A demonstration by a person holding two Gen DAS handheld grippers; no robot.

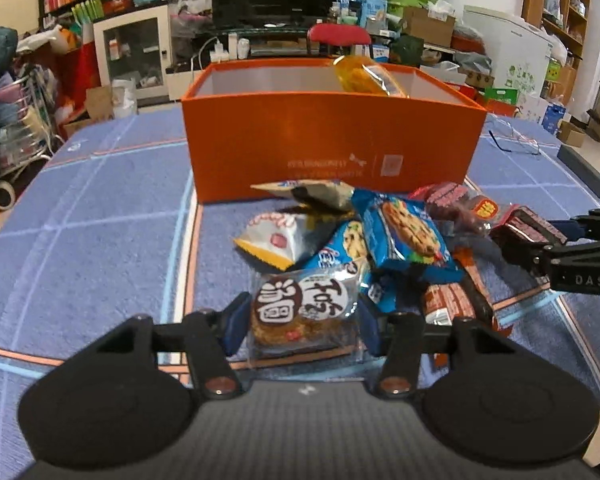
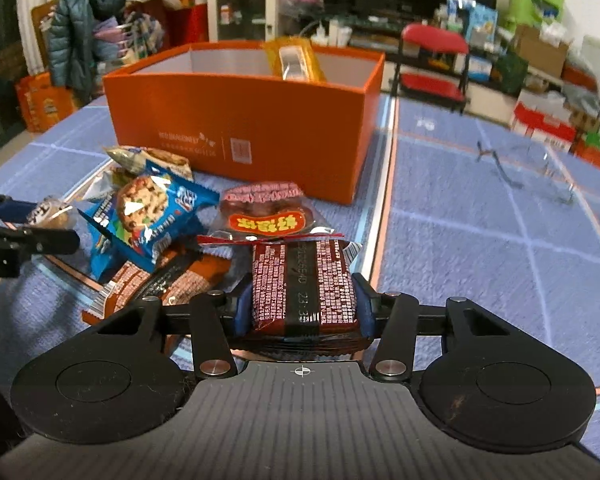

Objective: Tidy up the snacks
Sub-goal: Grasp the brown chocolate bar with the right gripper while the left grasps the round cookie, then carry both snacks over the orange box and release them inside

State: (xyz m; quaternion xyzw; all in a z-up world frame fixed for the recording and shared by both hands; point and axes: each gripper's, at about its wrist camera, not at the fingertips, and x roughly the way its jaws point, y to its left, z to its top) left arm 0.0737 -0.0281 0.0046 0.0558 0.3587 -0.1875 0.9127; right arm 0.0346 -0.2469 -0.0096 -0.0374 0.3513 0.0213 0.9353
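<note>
A clear-wrapped brown biscuit packet [image 1: 304,312] is clamped in the left tongs [image 1: 300,320], a dark red printed snack bar [image 2: 304,284] in the right tongs [image 2: 302,304]. The open orange cardboard box [image 1: 332,140] beyond is fronted by heaped blue cookie packets [image 1: 404,232]. A yellow wrapped snack [image 2: 296,60] apparently leans inside. Thin-framed spectacles [image 2: 520,168] lie on the blue-checked counter [image 1: 100,220].

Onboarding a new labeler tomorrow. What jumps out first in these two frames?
The big orange box at the back of the blue checked tablecloth, with one yellow packet leaning inside it. In front lies a heap of snack packets topped by a blue cookie packet. Each gripper has a packet between its fingers: the left gripper a clear-wrapped brown cake, the right gripper a dark red packet.
</note>
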